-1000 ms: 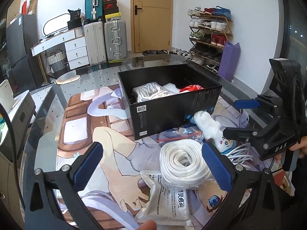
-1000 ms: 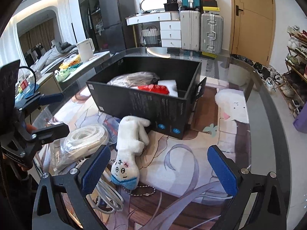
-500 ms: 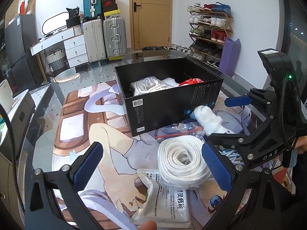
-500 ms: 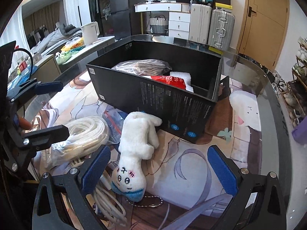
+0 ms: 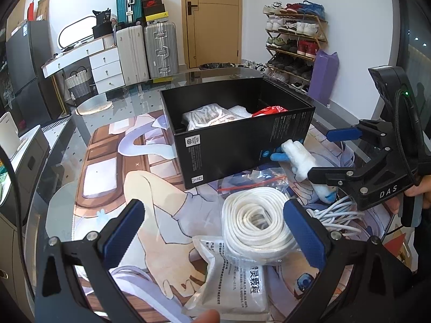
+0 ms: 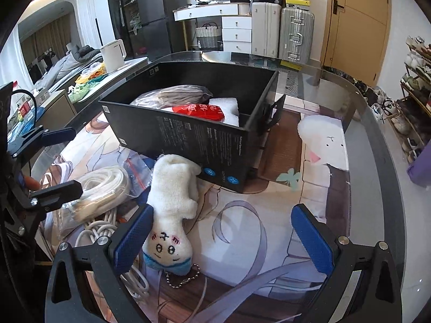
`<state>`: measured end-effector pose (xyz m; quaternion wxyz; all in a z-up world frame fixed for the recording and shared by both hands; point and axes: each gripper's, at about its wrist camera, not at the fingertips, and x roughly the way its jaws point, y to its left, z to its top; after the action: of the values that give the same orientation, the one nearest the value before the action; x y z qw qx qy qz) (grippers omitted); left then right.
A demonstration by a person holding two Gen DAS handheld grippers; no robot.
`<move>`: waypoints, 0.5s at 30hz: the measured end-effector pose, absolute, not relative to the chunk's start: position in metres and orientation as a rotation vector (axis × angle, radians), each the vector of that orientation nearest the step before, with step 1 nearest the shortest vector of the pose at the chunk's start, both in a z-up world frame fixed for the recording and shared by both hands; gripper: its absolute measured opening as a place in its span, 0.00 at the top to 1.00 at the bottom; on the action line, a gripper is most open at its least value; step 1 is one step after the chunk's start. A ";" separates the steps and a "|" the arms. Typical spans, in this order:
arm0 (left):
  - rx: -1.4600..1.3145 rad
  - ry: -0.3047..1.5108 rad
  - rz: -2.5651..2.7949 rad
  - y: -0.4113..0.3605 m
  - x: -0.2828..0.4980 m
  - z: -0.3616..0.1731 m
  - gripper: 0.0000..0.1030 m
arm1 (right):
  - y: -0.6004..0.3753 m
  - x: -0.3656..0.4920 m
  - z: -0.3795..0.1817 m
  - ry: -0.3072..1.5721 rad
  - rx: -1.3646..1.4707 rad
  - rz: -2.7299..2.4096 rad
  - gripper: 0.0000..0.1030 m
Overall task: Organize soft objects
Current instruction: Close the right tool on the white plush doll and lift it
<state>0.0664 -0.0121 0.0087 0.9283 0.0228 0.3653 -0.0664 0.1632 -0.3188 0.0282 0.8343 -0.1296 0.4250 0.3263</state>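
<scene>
A white plush toy [image 6: 172,196] with a blue collar and bead chain lies on the printed mat against the front of the black box [image 6: 188,134]. Its head rests just inside the left finger of my right gripper [image 6: 222,234], which is open. A coil of white rope [image 5: 256,220] in a clear bag lies by the right finger of my left gripper [image 5: 215,231], also open and holding nothing. In the left wrist view the plush toy [image 5: 301,158] shows partly hidden behind the right gripper [image 5: 334,153]. The black box [image 5: 242,145] holds a bagged rope [image 5: 207,115] and a red packet [image 5: 269,110].
A white printed pouch [image 5: 237,282] lies in front of the coil, and a loose white cable [image 5: 336,212] lies beside it. A small zip bag [image 6: 137,169] sits by the box. The glass table's edge [image 6: 377,140] curves round on the right. Suitcases, drawers and a shoe rack stand beyond.
My right gripper has moved forward and down onto the plush toy, whose head now lies beside its left finger. The left gripper has crept closer to the rope coil. Both stay open.
</scene>
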 end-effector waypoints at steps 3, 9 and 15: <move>0.051 0.752 -0.137 -0.013 0.067 0.007 0.00 | -0.312 0.159 0.025 0.904 -0.283 0.702 0.00; 0.054 0.753 -0.140 -0.013 0.067 0.006 0.00 | -0.305 0.157 0.020 0.919 -0.267 0.741 0.01; 0.053 0.750 -0.140 -0.013 0.067 0.006 0.00 | -0.309 0.161 0.017 0.924 -0.242 0.726 0.02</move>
<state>0.0667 -0.0128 0.0061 0.9277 0.0257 0.3662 -0.0682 0.1611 -0.3090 0.0172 0.8253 -0.1141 0.4347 0.3418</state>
